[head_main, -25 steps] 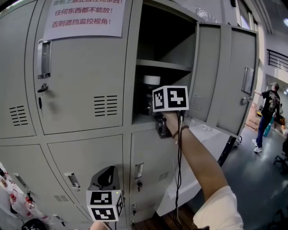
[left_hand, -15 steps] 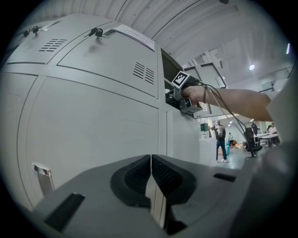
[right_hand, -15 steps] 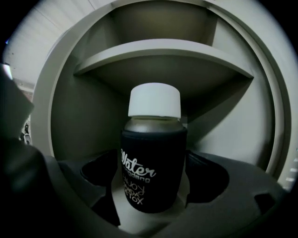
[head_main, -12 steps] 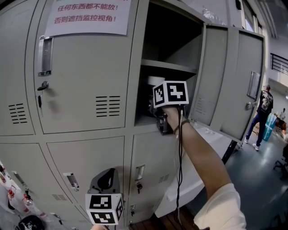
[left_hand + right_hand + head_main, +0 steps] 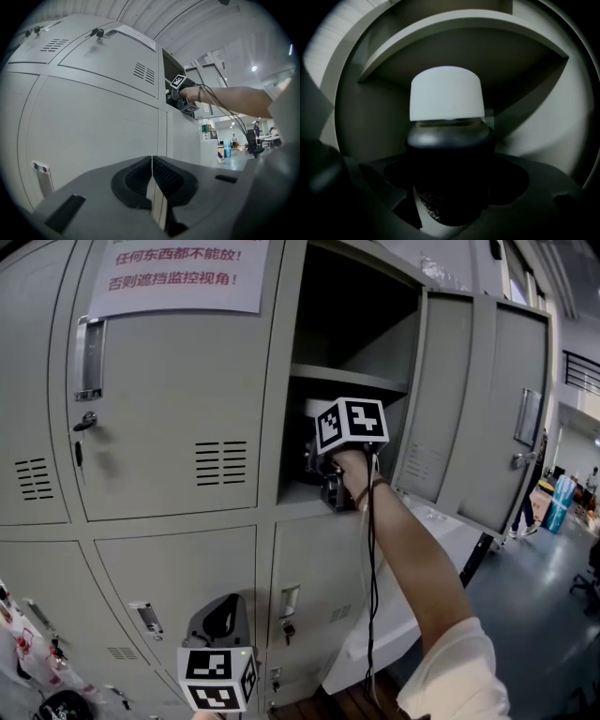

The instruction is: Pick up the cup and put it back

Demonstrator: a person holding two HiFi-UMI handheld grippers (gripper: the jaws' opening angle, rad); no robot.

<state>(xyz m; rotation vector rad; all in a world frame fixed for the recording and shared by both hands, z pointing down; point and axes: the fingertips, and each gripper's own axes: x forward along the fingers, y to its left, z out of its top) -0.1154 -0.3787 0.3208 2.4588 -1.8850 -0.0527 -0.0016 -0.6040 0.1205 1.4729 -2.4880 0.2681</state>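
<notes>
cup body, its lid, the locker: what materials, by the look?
Cup: dark, smooth body with a soft sheen; likely coated metal or plastic, too dim to tell which. Lid: white, matte, rounded edge; probably plastic. Locker: grey painted sheet metal, judging by the stamped vents and the even, flat finish.

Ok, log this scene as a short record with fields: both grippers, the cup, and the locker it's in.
right gripper: inside the open compartment, shut on the cup
cup: dark body, white lid, upright between the jaws
shelf: above the cup, inside the compartment
left gripper: shut, holding nothing, low in front of the lower lockers
locker door: swung open to the right
notice: paper sheet on the closed door to the left
</notes>
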